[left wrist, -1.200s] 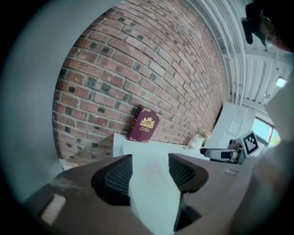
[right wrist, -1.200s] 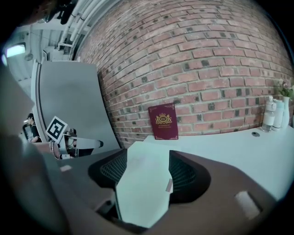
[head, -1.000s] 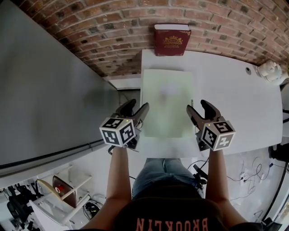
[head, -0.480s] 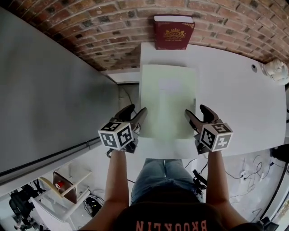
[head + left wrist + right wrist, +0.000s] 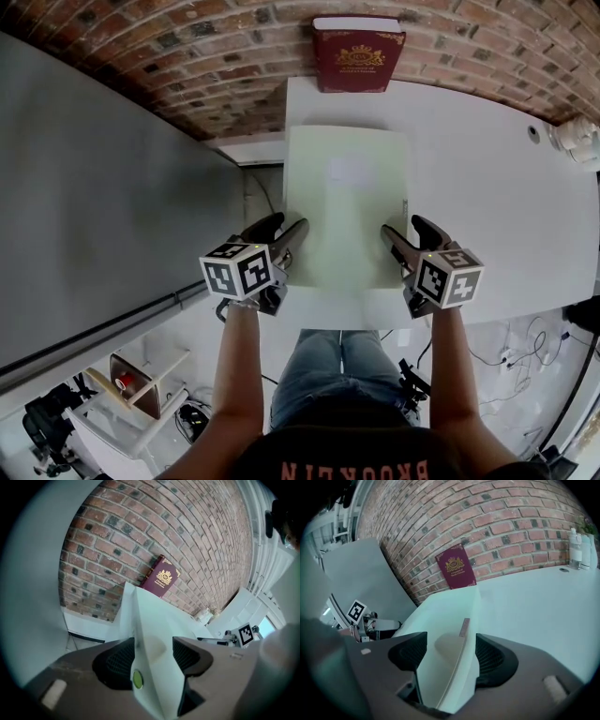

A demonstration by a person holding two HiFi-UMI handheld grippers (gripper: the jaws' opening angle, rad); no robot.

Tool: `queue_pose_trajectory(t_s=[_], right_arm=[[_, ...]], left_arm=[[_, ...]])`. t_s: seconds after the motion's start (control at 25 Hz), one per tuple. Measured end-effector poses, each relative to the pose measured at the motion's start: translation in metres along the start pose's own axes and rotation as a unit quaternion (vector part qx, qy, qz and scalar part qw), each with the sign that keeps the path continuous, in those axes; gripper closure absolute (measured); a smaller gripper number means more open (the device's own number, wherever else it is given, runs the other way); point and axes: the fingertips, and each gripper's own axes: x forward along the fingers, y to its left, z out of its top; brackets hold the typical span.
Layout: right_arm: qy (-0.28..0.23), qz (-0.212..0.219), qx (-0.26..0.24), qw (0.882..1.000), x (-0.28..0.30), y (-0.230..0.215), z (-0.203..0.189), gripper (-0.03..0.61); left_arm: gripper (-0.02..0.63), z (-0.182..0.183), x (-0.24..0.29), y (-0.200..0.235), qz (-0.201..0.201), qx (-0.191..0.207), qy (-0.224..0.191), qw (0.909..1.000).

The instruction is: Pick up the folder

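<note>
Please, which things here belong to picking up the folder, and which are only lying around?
For the job: folder, left claw, right claw (both open, astride its edges).
Lying about: red book against the wall, bottles on the table.

The folder (image 5: 345, 202) lies on the table (image 5: 487, 206), in the middle of the frame. Behind it, at the top, a book (image 5: 356, 54) leans on the wall (image 5: 187, 66). The left gripper (image 5: 286, 225) is at the folder's left edge and the right gripper (image 5: 403, 227) is at its right edge.
</note>
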Motion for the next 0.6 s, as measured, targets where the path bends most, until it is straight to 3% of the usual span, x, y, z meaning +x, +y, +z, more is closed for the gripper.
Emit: queue_pose_trajectory(t_s=[0.28, 0.4, 0.6], right_arm=[[0.031, 0.004, 0.007, 1.0, 0.009, -0.006, -0.013, 0.267], [0.034, 0.015, 0.009, 0.999, 0.01, -0.003, -0.014, 0.302], [0.039, 0.02, 0.012, 0.999, 0.01, -0.003, -0.014, 0.307]], left_arm=[[0.333, -0.007, 0.007, 0.008, 0.018, 0.004, 0.031, 0.9993], [0.331, -0.009, 0.009, 0.009, 0.006, -0.012, 0.035, 0.9993], [0.351, -0.011, 0.011, 0.008, -0.012, -0.025, 0.038, 0.9989]])
